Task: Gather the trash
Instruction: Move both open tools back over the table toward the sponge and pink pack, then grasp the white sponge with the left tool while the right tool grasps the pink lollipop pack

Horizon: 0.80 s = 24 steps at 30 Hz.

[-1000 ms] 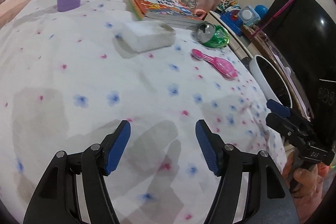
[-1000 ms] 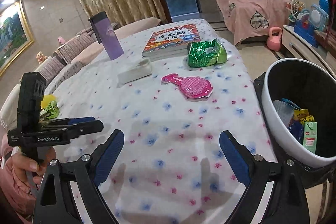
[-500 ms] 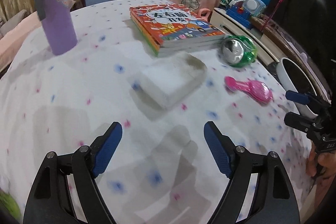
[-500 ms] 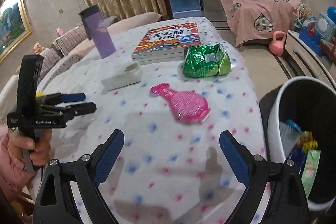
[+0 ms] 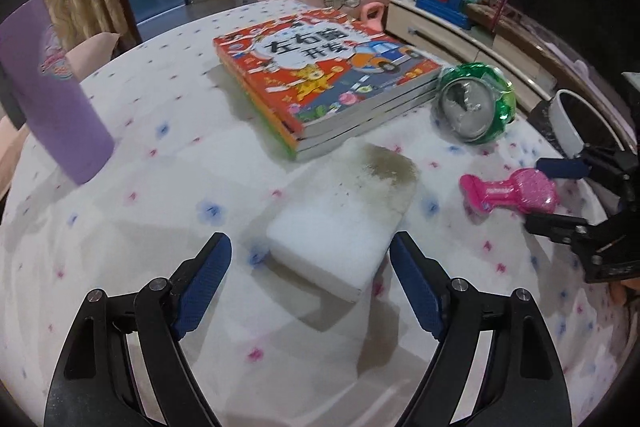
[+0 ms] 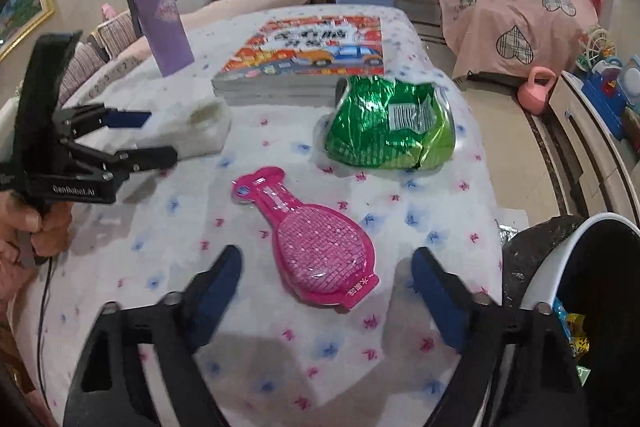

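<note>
Left tongs (image 5: 310,275): spread; the jaws have just been opening, and the near end of the sponge sits in the gap with neither blue pad pressing on it.
Sponge (image 5: 340,223): a white block with a dirty greenish-brown stain at its far end, lying flat on the surface (image 5: 140,227) straight ahead of the left tongs, apart from the books.
Right tongs (image 6: 326,283): spread; the jaws have just been closing, with the wide end of the brush between them and no pad touching it.
Brush (image 6: 316,247): a pink hairbrush, flat on the cloth, handle pointing away from the right tongs.
Can (image 6: 390,123): a crushed green drink can on its side, beyond the brush from the right tongs, just beside the books; in the left view it lies far ahead and to the right.
Books (image 5: 320,83): a stack with an orange cover, beyond the sponge from the left tongs.
Bottle (image 5: 48,87): a purple tumbler, upright, far ahead and left of the left tongs.
Bin (image 6: 560,267): white rim, dark inside, off the edge of the surface at the right of the right tongs; a few colourful wrappers show inside.
Hand (image 6: 28,231): grips the handle of the left tongs, seen at the left of the right view.
</note>
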Motion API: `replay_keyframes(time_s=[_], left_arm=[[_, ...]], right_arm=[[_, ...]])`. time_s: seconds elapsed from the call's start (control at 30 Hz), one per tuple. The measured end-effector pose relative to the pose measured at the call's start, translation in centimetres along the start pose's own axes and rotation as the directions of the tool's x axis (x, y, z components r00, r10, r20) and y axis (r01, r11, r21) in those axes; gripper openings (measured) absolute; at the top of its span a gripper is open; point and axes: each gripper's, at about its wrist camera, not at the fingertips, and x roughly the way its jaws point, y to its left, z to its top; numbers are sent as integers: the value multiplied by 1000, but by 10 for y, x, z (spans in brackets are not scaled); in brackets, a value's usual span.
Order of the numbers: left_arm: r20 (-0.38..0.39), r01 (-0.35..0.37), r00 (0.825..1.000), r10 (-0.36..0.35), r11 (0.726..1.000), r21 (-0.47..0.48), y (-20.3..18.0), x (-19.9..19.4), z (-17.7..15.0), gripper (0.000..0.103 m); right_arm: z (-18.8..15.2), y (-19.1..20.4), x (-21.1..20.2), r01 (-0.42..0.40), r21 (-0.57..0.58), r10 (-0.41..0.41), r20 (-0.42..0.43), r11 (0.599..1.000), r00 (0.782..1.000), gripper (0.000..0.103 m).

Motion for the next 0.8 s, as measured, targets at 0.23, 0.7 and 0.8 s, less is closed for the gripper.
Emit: replay_keyframes(time_s=[0.23,0.7,0.8], left_arm=[[19,53,998,-52,999,-14,-19,-13,-6,56],[97,187,980,-172,964,-186,-64,-75,-53,56],[111,207,976,-189,960,-188,-77,-83,-56,56]], right_arm=[[-6,3,-8,35,10,-35,11,999,999,44],[-47,5,-58,-38,160,24,90,986,996,40],[-57,2,-72,-35,186,14,112,982,994,39]])
